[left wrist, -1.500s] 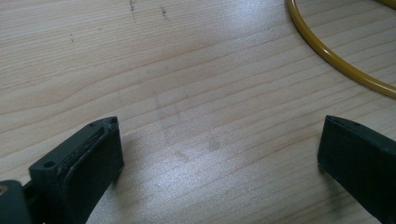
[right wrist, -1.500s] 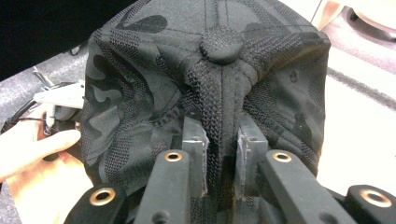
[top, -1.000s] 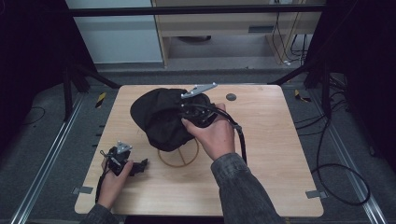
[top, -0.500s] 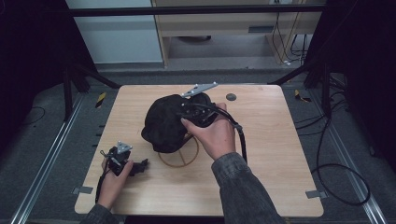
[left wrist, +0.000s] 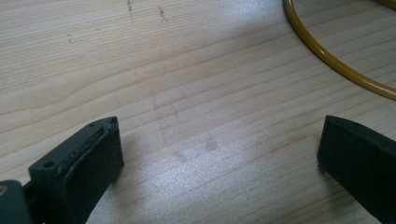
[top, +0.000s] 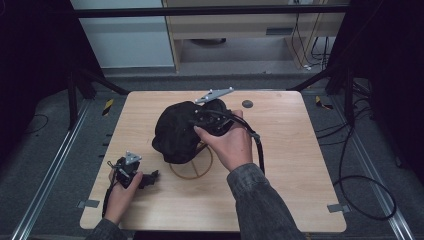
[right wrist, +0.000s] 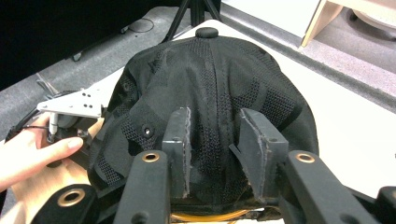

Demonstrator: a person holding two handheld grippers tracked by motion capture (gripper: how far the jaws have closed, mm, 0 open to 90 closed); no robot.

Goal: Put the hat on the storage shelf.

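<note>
Altogether: one black cap (top: 176,131) (one yellow ring (top: 192,169) beneath), two grippers.

It looked like a lab. A wooden table (top: 300,165) stood between floor rails (top: 45,185), with loose cables (top: 360,185) nearby.

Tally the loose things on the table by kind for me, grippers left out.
Black cap: 1, pinched by the right hand-held gripper
Yellow ring: 1, lying flat and partly under the cap
Small dark round disc: 1, near the far edge of the table
Total: 3
</note>
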